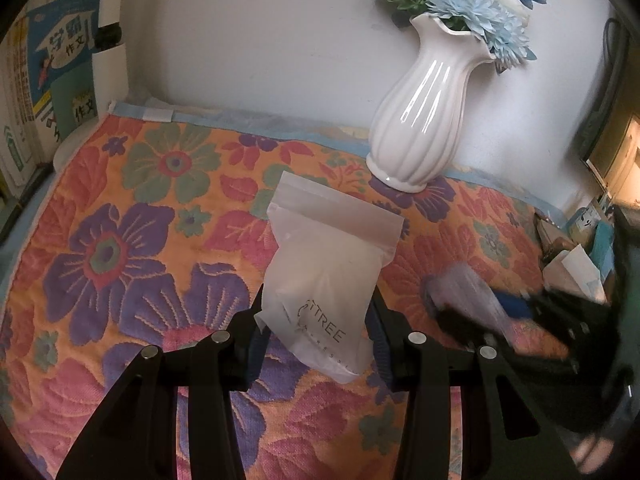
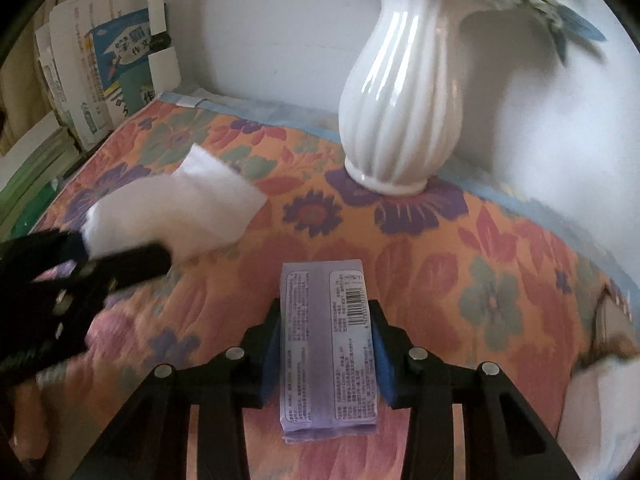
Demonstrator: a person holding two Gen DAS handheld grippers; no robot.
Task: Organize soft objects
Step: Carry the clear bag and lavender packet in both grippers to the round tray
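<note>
The frosted white pouch (image 1: 328,276) in front of the white vase (image 1: 424,120) carries grey capitals reading "TREE" near its lower end, beside a small outlined logo; a line of finer spaced letters runs beneath it, too small to make out. Left of the vase, against the wall, stands a blue book (image 1: 66,52) whose cover shows the Chinese characters 学霸 with 作文 under them, and a green book (image 1: 76,108) leaning before it repeats 作文. The purple packet (image 2: 330,344), nearer than the vase, bears a barcode with digits under it and blocks of small Chinese print, none of it legible.
</note>
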